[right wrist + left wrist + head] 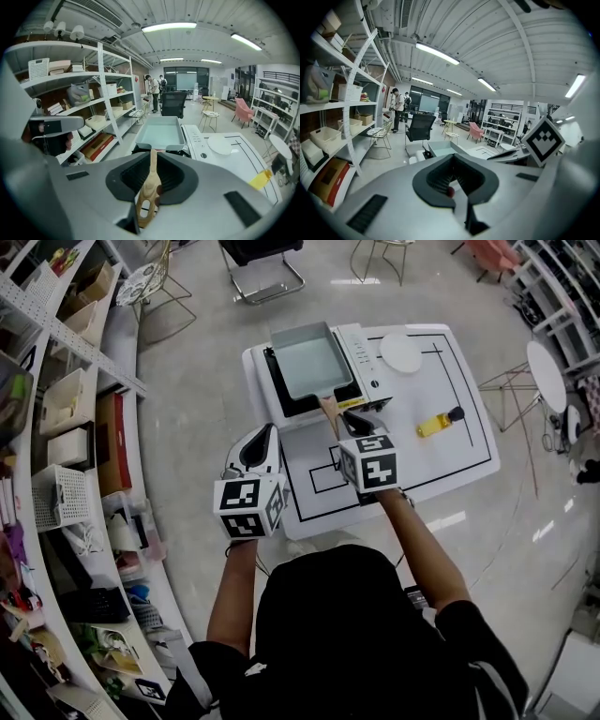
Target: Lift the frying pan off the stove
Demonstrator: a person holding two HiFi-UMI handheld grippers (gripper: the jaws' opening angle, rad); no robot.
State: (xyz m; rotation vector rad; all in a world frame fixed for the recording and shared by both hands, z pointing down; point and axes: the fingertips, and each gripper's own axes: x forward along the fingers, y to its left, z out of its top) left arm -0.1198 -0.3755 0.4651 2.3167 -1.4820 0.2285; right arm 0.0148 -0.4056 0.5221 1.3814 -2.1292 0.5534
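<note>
A square grey frying pan with a wooden handle is over the black stove at the white table's far left. My right gripper is shut on that handle's end. In the right gripper view the handle runs from the jaws to the pan; I cannot tell if the pan touches the stove. My left gripper hangs off the table's left edge, shut and empty. The left gripper view shows its jaws closed together, with the pan far ahead.
The stove's white control panel lies right of the pan. A white round plate and a yellow and black object sit on the table. Shelves stand along the left, with chairs beyond the table.
</note>
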